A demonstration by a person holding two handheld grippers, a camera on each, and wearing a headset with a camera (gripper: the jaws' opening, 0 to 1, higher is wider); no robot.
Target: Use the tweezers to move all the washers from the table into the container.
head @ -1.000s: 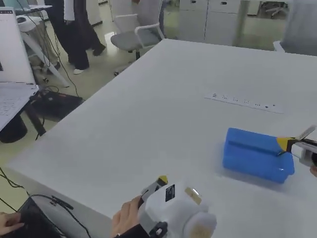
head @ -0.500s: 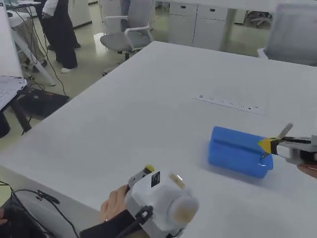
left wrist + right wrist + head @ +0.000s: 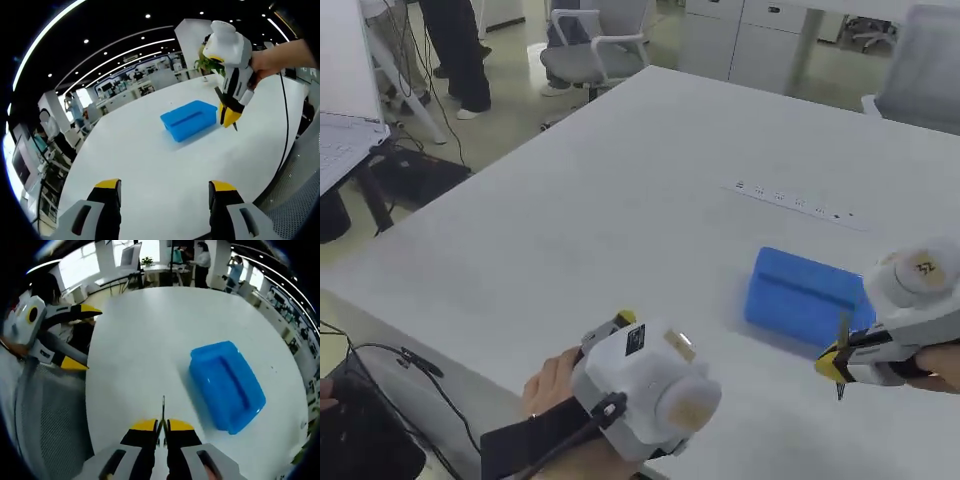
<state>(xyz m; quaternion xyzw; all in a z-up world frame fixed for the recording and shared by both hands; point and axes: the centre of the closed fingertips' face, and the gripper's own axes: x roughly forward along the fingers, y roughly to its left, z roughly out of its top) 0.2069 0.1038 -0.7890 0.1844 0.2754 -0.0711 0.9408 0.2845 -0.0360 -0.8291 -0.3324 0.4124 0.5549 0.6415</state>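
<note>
The right hand-held gripper (image 3: 163, 426) was clenched on a thin metal strip, apparently the tweezers (image 3: 163, 410), poised over the desk (image 3: 135, 340) just beside the blue container (image 3: 227, 385). The left hand-held gripper (image 3: 165, 192) hovered released near the desk's edge.

The container (image 3: 805, 297) was a bright blue rectangular plastic box with rounded corners, lying flat on the white table (image 3: 620, 230). A long ridge ran along its upper face, and whether it stood open could not be told. The tweezers (image 3: 163, 409) were a thin metal pair pinched between the closed jaws of the right gripper (image 3: 162, 426), tips together and reaching out past the jaws, near the container but apart from it.
</note>
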